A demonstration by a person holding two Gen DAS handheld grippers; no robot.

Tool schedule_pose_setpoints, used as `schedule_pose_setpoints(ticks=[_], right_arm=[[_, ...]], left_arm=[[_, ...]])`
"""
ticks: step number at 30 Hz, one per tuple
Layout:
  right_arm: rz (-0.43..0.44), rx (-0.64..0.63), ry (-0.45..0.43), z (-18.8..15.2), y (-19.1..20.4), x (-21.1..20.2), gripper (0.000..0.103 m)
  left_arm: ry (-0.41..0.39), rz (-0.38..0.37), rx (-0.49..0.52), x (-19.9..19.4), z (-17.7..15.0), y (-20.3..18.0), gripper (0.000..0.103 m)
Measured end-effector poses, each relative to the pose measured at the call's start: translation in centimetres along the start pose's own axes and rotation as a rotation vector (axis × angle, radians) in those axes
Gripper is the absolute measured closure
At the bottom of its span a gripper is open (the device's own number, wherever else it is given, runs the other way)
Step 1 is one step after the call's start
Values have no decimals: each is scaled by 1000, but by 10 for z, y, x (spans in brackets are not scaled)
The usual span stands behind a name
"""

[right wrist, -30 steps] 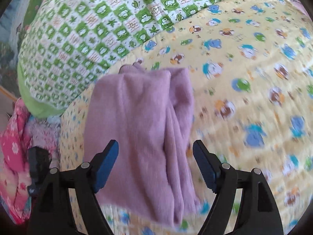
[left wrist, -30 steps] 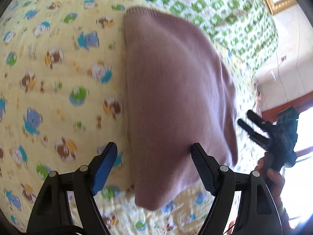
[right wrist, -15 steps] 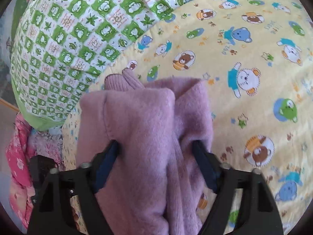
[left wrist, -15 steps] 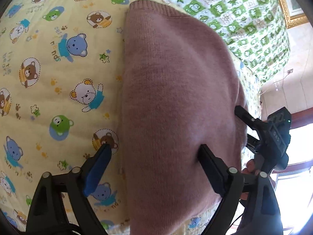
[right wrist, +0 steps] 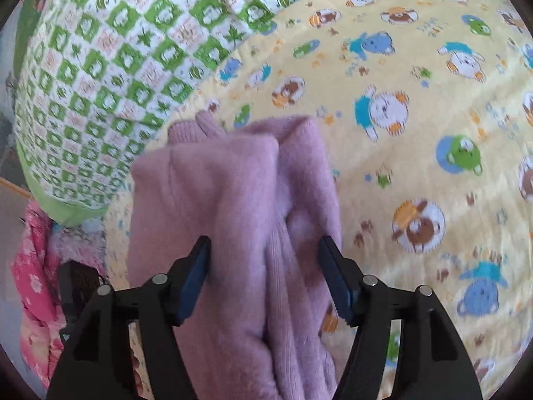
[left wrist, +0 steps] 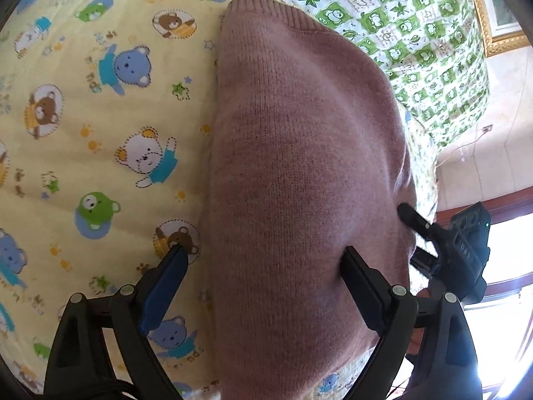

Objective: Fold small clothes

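Observation:
A folded mauve knit sweater [left wrist: 299, 173] lies on the yellow bear-print sheet [left wrist: 100, 133]. My left gripper [left wrist: 263, 260] is open and pressed down at the sweater's near end, one finger on the sheet, the other sunk into the knit. In the right wrist view the sweater [right wrist: 233, 200] shows stacked folds. My right gripper [right wrist: 263, 250] is open, its fingers straddling a bunched fold without clamping it. The right gripper also shows in the left wrist view [left wrist: 416, 233], at the sweater's right edge.
A green-and-white checked quilt [right wrist: 116, 50] lies heaped behind the sweater. Pink floral clothes [right wrist: 33, 283] sit at the bed's edge on the left of the right wrist view. A gold picture frame [left wrist: 493, 16] hangs on the wall.
Both grippers have come down closer onto the sweater. The right gripper's jaws have narrowed around the bunched fold; the left gripper stays wide open.

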State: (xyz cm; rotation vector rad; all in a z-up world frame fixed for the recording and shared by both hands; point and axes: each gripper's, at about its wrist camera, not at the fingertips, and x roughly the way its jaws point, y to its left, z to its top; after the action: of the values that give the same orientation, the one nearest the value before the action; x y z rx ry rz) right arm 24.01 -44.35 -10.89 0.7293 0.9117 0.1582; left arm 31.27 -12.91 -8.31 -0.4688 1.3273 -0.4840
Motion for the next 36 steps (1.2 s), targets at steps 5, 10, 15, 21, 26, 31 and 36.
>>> schedule_pose_setpoints(ticks=[5,10,15,21,26,31,36], right_arm=[[-2,-10,9,-4,7,0,35],[43,-40,42,-2,7,10,34],[111,-35,62,-2,-2,14,37],[170,-56,68,-5,1,11,72],[253,-113,36,-15,35,-10,78],[328,-181,8,-32,95,-24,79],[371,-200,11,-49,138,-15,80]], left_arm=[[12,-8,-28,4,0,3,8],[6,48,-14,10,4,-10,9],[21,55,-11,22,4,-19,24],[-20,39,23,17,2,-36,57],[-92,2,86,-19,-14,-57,62],[-160,-15,140,-78,-23,-60,62],[-210,-15,129,-133,-20,-25,62]])
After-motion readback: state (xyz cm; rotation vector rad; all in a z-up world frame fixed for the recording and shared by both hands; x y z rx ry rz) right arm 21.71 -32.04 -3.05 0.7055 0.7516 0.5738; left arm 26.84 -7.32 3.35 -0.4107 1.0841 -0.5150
